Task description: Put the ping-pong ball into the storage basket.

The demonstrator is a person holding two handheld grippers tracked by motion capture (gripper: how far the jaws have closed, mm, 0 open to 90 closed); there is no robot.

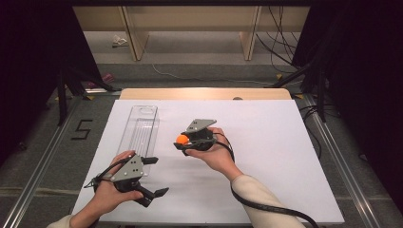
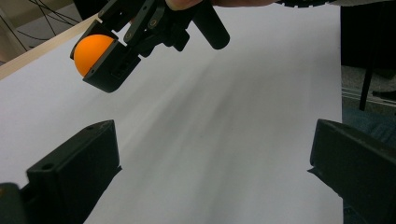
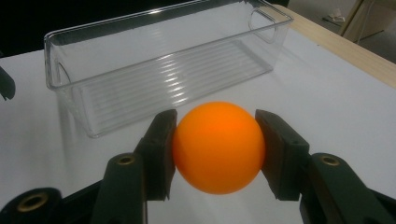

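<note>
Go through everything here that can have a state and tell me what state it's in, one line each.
orange ball: clamped between the jaws of the right tongs, lifted off the table.
right tongs: shut on the orange ball, pointing toward the clear bin.
left tongs: open, nothing between the jaws.
clear bin: upright on the white table, empty.
white table: bare apart from the clear bin.

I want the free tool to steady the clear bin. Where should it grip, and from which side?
Grip the clear bin's near short wall, coming from above with the left tool: the bin is open-topped, its thin upright wall nearest, jaws already wide.
</note>
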